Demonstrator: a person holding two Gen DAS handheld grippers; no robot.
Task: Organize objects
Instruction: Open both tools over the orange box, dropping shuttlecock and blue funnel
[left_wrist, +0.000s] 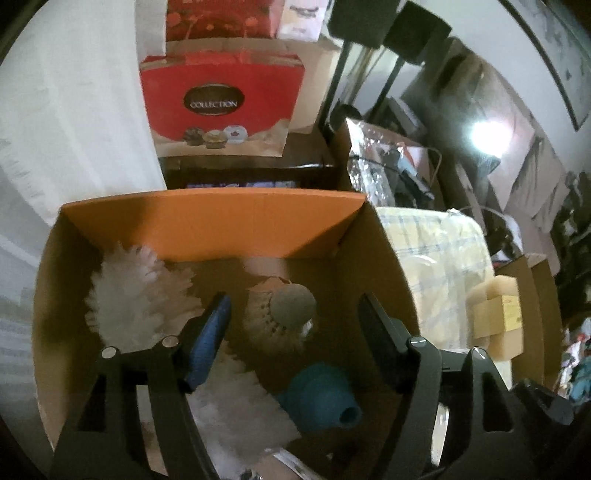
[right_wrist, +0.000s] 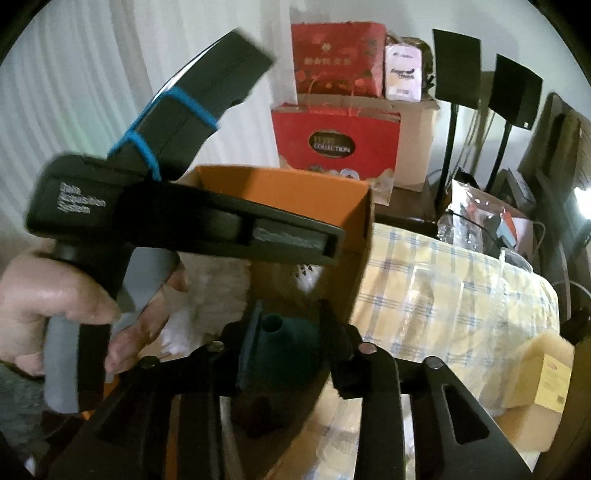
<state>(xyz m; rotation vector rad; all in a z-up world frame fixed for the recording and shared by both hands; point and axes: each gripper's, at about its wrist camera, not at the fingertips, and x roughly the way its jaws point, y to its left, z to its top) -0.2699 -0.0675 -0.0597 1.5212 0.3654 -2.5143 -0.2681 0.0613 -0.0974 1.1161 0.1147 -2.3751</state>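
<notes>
My left tool (left_wrist: 295, 317) hides the near part of the orange box (left_wrist: 207, 225) and covers some of the white feather duster (left_wrist: 136, 295) inside it. In the right wrist view my right tool (right_wrist: 291, 350) hides the base of the teal bulb (right_wrist: 284, 347), and whether its pads press it I cannot tell. The cardboard packet (right_wrist: 550, 384) at the right is cut off by the edge, its label too small to read.

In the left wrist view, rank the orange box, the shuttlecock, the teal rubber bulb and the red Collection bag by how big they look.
1. orange box
2. red Collection bag, though it stands farther back
3. shuttlecock and teal rubber bulb: alike, not ranked
</notes>
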